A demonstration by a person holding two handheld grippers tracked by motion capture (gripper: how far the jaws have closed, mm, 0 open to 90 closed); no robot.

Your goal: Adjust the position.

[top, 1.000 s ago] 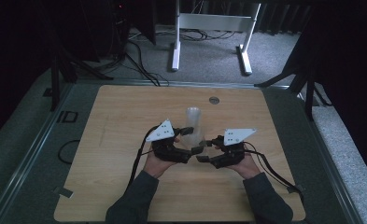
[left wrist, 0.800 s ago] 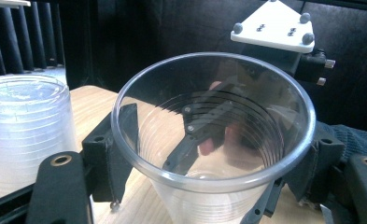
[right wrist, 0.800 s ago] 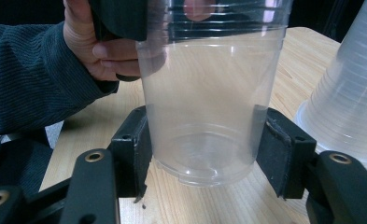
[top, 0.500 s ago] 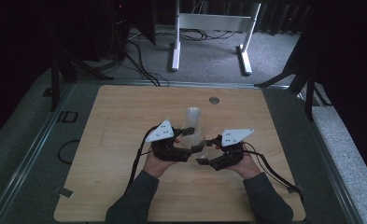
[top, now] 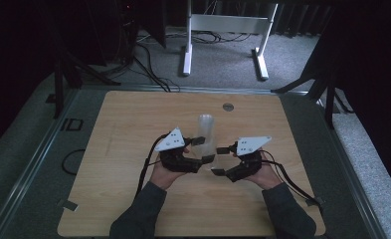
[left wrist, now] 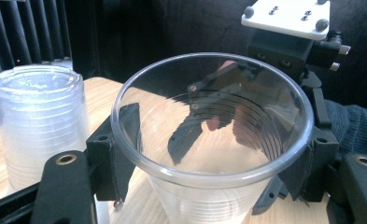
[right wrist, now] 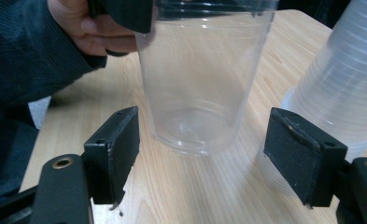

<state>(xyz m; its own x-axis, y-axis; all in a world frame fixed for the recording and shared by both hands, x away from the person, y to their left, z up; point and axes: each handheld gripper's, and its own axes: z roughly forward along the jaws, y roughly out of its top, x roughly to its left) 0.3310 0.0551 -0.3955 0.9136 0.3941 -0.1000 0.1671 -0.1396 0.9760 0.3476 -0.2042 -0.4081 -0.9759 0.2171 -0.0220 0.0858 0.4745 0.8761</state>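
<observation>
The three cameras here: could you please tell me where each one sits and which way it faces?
High view: above the person's side of the table, looking forward and down; both forearms and the left gripper and right gripper show.
Left gripper view: rides the left gripper, looking along its jaws, which clamp the clear cup; the right gripper is beyond.
Right gripper view: rides the right gripper, jaws apart, facing the cup and the person's left hand.
Shared: both gripper views show the cup and the cup stack.

A clear plastic cup [left wrist: 209, 140] stands upright beside the cup stack [left wrist: 36, 126].
</observation>
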